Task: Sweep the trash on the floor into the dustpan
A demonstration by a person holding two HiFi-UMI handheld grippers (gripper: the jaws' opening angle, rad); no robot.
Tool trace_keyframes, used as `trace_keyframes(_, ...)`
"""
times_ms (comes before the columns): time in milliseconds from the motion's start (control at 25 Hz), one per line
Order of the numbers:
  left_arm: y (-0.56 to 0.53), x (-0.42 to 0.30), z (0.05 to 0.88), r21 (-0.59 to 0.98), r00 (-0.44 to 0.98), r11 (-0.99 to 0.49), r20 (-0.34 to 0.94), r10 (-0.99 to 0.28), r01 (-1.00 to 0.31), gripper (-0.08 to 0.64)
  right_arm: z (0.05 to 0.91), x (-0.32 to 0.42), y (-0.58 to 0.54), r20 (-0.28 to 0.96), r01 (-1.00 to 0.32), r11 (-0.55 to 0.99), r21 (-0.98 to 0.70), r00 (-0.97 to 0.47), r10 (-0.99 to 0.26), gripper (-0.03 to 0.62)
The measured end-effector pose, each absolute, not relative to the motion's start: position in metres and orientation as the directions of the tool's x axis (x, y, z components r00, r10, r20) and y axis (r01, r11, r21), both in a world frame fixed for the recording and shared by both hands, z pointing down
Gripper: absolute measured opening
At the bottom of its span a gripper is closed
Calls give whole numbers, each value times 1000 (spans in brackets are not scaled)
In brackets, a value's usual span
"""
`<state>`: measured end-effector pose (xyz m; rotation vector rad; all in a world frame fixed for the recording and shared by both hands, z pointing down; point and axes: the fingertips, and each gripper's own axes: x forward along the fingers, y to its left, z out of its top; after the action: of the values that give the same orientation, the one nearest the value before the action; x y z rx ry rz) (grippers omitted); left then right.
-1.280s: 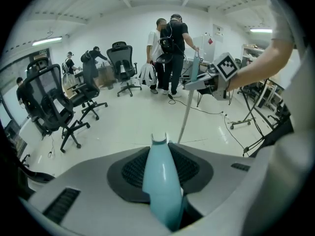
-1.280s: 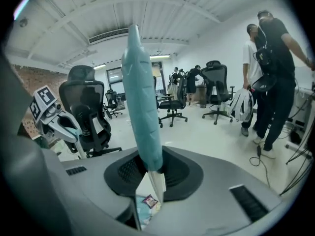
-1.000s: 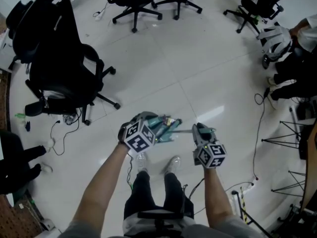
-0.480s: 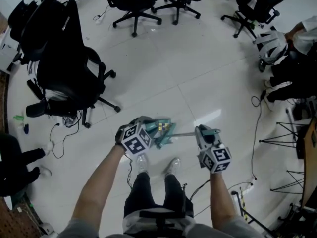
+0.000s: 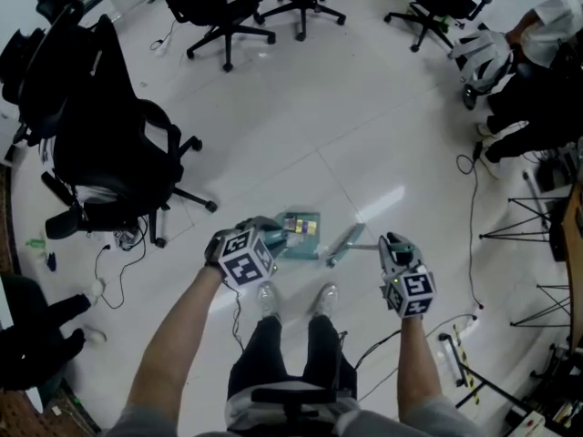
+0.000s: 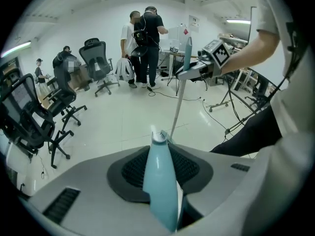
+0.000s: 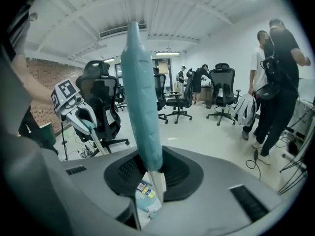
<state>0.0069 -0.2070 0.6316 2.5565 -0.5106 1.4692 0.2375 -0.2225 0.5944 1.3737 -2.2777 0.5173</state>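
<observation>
While clamped in left tool (image 5: 273, 242), dustpan (image 5: 301, 228) near broom (image 5: 343, 243).

The head view looks steeply down from above the person (image 5: 273, 362) onto the floor (image 5: 364, 135), with the left gripper (image 5: 273, 237) and right gripper (image 5: 387, 244) close below it. Each gripper view rides just behind its own jaws and looks out along them (a wide-angle look, the jaws very near). Each shows the other gripper beyond its jaws; all three views share the floor and the chairs (image 5: 109, 144).
</observation>
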Motion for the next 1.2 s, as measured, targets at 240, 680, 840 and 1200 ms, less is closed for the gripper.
trace_keyframes(240, -216, 33, 633, -31, 503, -927, 832, -232, -375, 111, 641, 250, -191, 546, -923, 213, -321, -364, -755, 84)
trace_keyframes(680, -208, 39, 635, -15, 507, -929, 834, -216, -370, 111, 629, 192, -182, 444, -839, 221, -498, -465, -766, 92)
trace_keyframes(840, -201, 34, 637, -6, 516, -928, 830, -212, -373, 112, 611, 162, -194, 370, -776, 319, -544, -563, -739, 92)
trace_keyframes(1200, -202, 10, 633, -35, 515, -905, 813, -272, -423, 110, 564, 129, -190, 319, -732, 467, -497, -654, -685, 84)
